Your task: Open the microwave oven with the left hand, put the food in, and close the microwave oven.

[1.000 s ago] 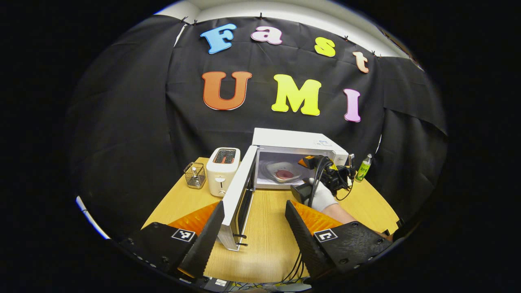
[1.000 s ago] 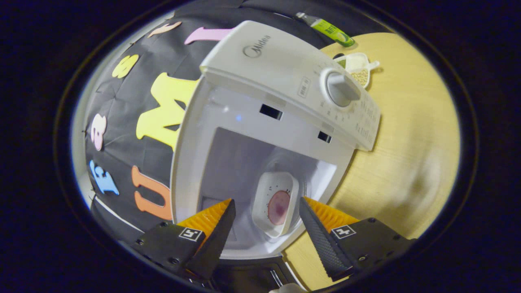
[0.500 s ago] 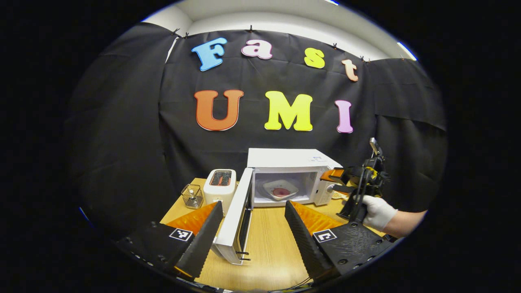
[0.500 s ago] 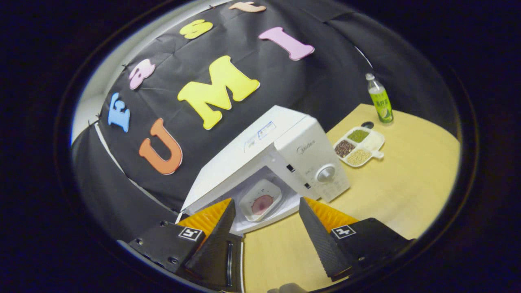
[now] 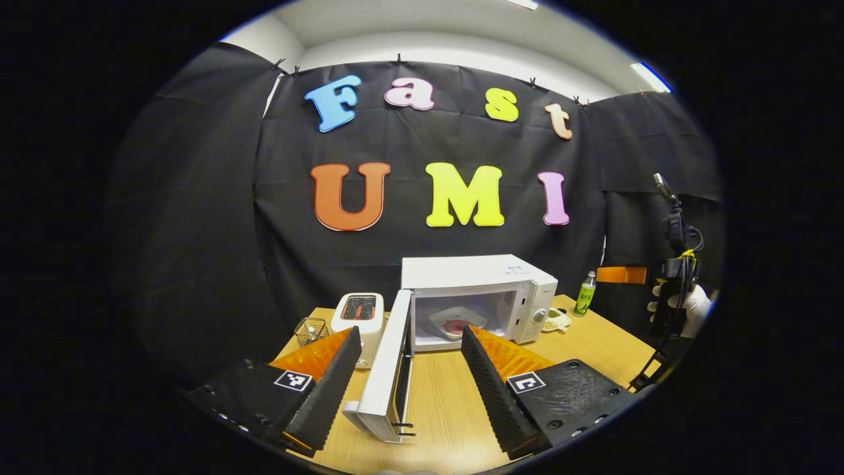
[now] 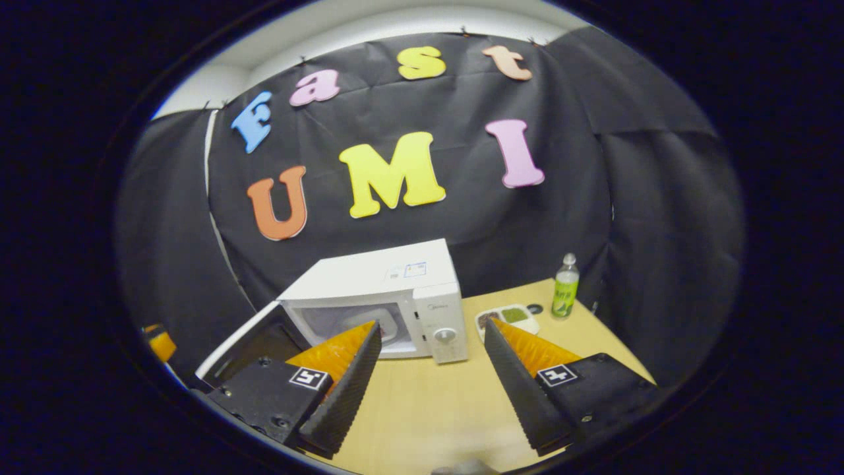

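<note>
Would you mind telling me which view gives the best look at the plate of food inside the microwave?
The left gripper view: it looks straight into the open microwave, where the plate of food lies whole on the floor of the cavity. In the right gripper view the plate shows as a pale edge, mostly hidden behind a gripper finger.

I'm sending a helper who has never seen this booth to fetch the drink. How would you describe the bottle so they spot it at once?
Start at the white microwave in the middle of the wooden table. Past its dial side, near the table's far edge against the black cloth, stands the bottle. It is upright with a green label, taller than the flat divided snack tray beside it.
</note>
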The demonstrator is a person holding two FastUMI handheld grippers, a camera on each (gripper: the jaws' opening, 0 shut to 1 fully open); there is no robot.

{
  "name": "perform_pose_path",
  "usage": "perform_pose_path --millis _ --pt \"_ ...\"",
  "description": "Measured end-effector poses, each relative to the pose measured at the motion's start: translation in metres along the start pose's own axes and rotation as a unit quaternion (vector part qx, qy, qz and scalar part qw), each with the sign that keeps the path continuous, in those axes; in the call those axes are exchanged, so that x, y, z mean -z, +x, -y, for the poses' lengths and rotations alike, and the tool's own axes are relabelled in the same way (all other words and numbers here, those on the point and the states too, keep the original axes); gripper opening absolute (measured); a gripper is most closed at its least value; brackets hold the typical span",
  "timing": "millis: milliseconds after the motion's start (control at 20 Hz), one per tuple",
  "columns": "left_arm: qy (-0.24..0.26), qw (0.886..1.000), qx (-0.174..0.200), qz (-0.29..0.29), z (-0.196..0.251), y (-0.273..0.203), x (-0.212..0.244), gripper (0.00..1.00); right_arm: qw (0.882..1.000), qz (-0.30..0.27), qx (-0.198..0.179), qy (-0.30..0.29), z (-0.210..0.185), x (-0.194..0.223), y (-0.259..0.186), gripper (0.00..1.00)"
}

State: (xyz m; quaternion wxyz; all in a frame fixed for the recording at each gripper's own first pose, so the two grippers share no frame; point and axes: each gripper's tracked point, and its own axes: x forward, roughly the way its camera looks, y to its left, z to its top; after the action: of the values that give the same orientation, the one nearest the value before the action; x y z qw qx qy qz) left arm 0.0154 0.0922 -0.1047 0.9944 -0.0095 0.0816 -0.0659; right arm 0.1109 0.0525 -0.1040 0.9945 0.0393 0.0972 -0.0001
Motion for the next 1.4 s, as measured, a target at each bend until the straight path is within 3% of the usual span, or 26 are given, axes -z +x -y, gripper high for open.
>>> perform_pose_path --millis 200,300,400,450,500,550,600,650,750,800,850,1050,1250,1300,1400 --pt "0.001 1.0 -0.01 0.02 -0.01 0.0 -0.013 0.92 0.997 0.013 -0.002 -0.081 -0.009 -0.006 -0.044 1.0" --pt "0.0 0.999 -0.013 0.032 -0.009 -0.002 -0.019 0.88 0.997 0.009 -0.005 -0.083 -0.013 -0.001 -0.054 0.94" --pt "0.0 0.999 -0.015 0.034 -0.011 -0.003 -0.019 0.88 0.998 -0.001 -0.008 -0.07 -0.015 0.005 -0.061 0.95" --pt "0.0 0.999 -0.009 0.038 -0.008 -0.003 -0.021 0.74 0.998 -0.003 -0.009 -0.058 -0.017 0.007 -0.062 0.94" --pt "0.002 0.999 0.003 0.041 -0.002 -0.004 -0.021 0.89 0.999 -0.006 -0.013 -0.049 -0.019 0.008 -0.065 0.95" --pt "0.005 0.999 0.007 0.038 -0.002 -0.003 -0.018 0.68 0.999 -0.01 -0.013 -0.043 -0.019 0.011 -0.064 1.0" --pt "0.01 0.999 0.012 0.033 0.0 -0.001 -0.014 0.65 0.999 -0.013 -0.014 -0.04 -0.018 0.012 -0.065 0.94" --pt "0.013 0.999 0.006 0.033 -0.004 -0.004 -0.014 0.7 0.999 -0.017 -0.014 -0.038 -0.016 0.014 -0.066 0.94" --pt "0.014 0.998 -0.034 0.046 -0.023 -0.006 -0.019 0.12 0.999 -0.024 -0.011 -0.038 -0.012 0.015 -0.068 1.0" --pt "0.006 0.998 -0.033 0.049 -0.025 -0.011 -0.019 0.06 0.999 -0.027 -0.007 -0.039 -0.008 0.016 -0.071 0.94" --pt "-0.001 0.999 -0.025 0.046 -0.02 -0.009 -0.014 0.02 0.999 -0.027 -0.005 -0.034 -0.006 0.016 -0.072 1.0" --pt "-0.008 0.998 -0.03 0.054 -0.032 -0.013 -0.014 0.0 0.999 -0.034 -0.002 -0.015 -0.001 0.02 -0.076 1.0" --pt "-0.008 0.998 -0.057 0.025 -0.067 -0.004 0.017 0.0 0.999 -0.039 0.002 -0.002 0.001 0.021 -0.08 1.0" --pt "-0.002 0.997 -0.072 0.01 -0.079 -0.003 0.031 0.0 0.999 -0.04 0.005 -0.001 0.002 0.021 -0.081 0.94" --pt "0.012 0.996 -0.084 0.003 -0.097 -0.005 0.052 0.0 0.999 -0.042 0.008 0.005 0.004 0.02 -0.085 0.94"
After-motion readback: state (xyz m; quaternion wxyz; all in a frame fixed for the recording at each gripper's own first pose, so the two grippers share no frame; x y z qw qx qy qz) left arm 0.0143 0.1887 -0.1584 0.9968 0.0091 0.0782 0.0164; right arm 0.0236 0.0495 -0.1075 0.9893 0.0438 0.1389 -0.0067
